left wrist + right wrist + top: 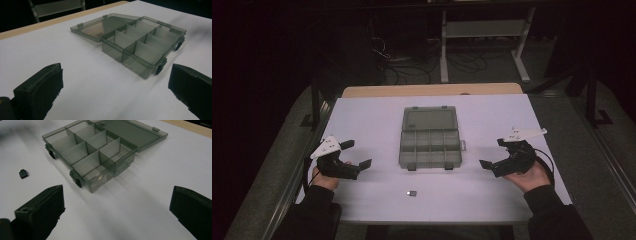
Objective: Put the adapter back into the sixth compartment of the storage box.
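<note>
Organizer box [430, 145] open, label unreadable; left gripper [357, 154], right gripper [493, 153] fingers wide apart, empty.

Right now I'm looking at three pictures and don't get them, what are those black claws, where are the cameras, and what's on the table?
A person holds two hand-held grabbers, the left gripper and the right gripper. Both are open and hold nothing. One picture looks down from above; the other two come from cameras riding on each gripper, so the black blocks at the bottom are its jaws. On the white table lies an open grey plastic box with empty compartments, and nearer the person a small dark part.
</note>
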Available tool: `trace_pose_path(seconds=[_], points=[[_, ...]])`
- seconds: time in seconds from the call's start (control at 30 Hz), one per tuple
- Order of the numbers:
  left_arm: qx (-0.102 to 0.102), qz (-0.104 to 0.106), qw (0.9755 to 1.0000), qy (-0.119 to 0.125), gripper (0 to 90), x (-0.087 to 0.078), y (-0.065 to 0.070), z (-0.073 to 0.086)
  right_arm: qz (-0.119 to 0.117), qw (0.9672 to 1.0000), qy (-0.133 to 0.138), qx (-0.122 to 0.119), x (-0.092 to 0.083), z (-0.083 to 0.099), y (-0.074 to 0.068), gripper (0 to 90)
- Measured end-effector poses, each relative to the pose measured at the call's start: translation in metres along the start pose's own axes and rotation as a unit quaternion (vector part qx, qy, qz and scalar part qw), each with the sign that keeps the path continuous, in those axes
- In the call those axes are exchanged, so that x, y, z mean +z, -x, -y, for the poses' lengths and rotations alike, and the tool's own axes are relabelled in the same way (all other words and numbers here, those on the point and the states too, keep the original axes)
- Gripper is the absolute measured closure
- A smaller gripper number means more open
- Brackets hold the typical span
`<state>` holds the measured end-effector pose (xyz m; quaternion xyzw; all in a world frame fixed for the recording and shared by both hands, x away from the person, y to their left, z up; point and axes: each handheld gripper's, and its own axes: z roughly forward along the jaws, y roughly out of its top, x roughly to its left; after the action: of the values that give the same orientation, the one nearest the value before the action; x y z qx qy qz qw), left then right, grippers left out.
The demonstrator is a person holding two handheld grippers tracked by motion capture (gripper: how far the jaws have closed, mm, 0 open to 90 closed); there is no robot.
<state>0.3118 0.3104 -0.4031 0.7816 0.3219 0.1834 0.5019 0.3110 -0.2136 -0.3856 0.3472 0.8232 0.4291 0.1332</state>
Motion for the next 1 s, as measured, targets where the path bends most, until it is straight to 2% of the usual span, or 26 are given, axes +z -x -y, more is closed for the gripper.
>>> trace_pose_path(seconds=[0.37, 1.0], points=[[0.0, 0.0, 1.0, 0.0, 0.0, 0.0, 0.0, 0.0, -0.026, 0.9993, -0.008, -0.026, 0.004, -0.016, -0.013, 0.0], [0.001, 0.001, 1.0, 0.0, 0.0, 0.0, 0.001, 0.0, -0.054, 0.9966, -0.023, -0.058, 0.018, -0.04, -0.034, 0.0]])
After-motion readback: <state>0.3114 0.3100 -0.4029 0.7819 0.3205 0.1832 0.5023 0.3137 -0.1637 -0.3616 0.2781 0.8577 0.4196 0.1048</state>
